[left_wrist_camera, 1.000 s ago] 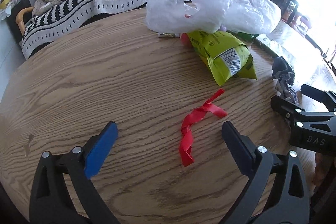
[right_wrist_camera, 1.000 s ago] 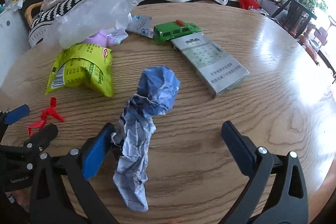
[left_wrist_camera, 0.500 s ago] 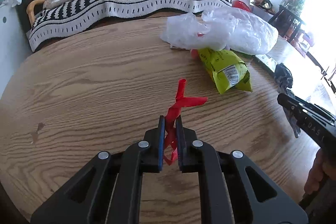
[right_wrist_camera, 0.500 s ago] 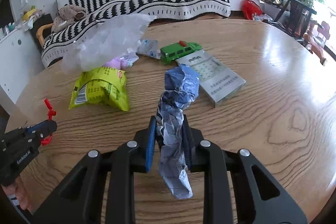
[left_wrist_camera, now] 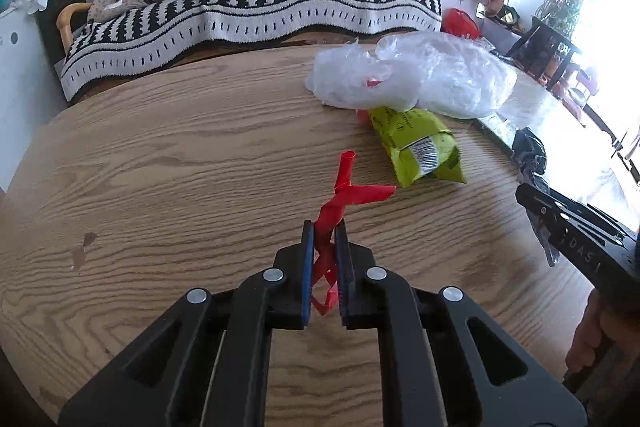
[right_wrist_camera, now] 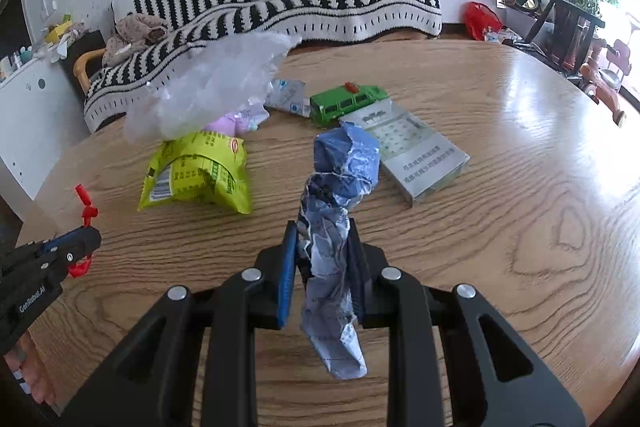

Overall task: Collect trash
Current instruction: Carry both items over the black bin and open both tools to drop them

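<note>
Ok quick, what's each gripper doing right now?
Left gripper: closed on the twisted red plastic strip.
Right gripper: closed on the crumpled blue-and-white paper.

Black plastic left gripper (left_wrist_camera: 323, 233), blue-faced pads, silver screws, matching right gripper (right_wrist_camera: 322, 233), white "GenRobot.AI" lettering

Left claw (left_wrist_camera: 323, 233) pinching red twisted strip (left_wrist_camera: 340, 199) above wooden table (left_wrist_camera: 168, 167).

A round wooden table (right_wrist_camera: 520, 227) filled the view. On it lay a yellow-green snack bag (right_wrist_camera: 198, 177) at left, a crumpled clear plastic bag (right_wrist_camera: 208, 95) behind it, a green toy car (right_wrist_camera: 348, 103) farther back, and a grey carton (right_wrist_camera: 416, 155) to the right.
</note>
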Available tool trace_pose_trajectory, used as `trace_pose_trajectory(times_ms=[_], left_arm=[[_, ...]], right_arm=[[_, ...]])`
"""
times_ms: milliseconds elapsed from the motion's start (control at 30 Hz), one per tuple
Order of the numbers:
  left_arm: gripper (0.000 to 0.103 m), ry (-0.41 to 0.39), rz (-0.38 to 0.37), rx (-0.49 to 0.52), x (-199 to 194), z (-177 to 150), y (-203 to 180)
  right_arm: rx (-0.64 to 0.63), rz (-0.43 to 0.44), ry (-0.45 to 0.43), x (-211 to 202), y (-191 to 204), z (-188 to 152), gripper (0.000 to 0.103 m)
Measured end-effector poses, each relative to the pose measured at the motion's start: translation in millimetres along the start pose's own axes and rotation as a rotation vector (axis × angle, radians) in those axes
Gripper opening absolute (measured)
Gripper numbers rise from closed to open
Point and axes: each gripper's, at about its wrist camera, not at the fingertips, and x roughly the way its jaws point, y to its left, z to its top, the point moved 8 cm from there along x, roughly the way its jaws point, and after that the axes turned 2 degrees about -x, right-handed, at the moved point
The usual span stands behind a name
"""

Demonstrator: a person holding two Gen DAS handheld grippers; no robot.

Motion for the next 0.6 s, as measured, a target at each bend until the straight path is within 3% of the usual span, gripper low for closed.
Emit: trace_pose_trajectory(times_ms=[167,267,367,500,600], left_arm=[[0.009,-0.086,-0.016,0.068,-42.0,1.2,-34.6],[0.009,-0.12,-0.122,0.049,-71.6,-2.3,-76.9],[0.009,-0.128,-0.214,0.115,-95.6,-13.3,-140.4],[0.009,-0.07,-0.354,0.222,-114.6,-34.6,-231.0],[0.009,0.043,-0.466,0.259,-113.3,-64.7,-289.6]], right_arm=[[0.088,0.076,-0.096,-57.9,-21.2,5.7,0.023],[0.15,0.099,-0.106,-98.2,-56.1,-2.8,0.023],[0.189,0.058,-0.132,-143.7,-106.8,-11.1,0.023],[0.258,0.031,-0.099,-186.5,-173.8,-34.7,0.023],[0.346,0.02,-0.027,-199.9,-221.6,-72.5,0.023]])
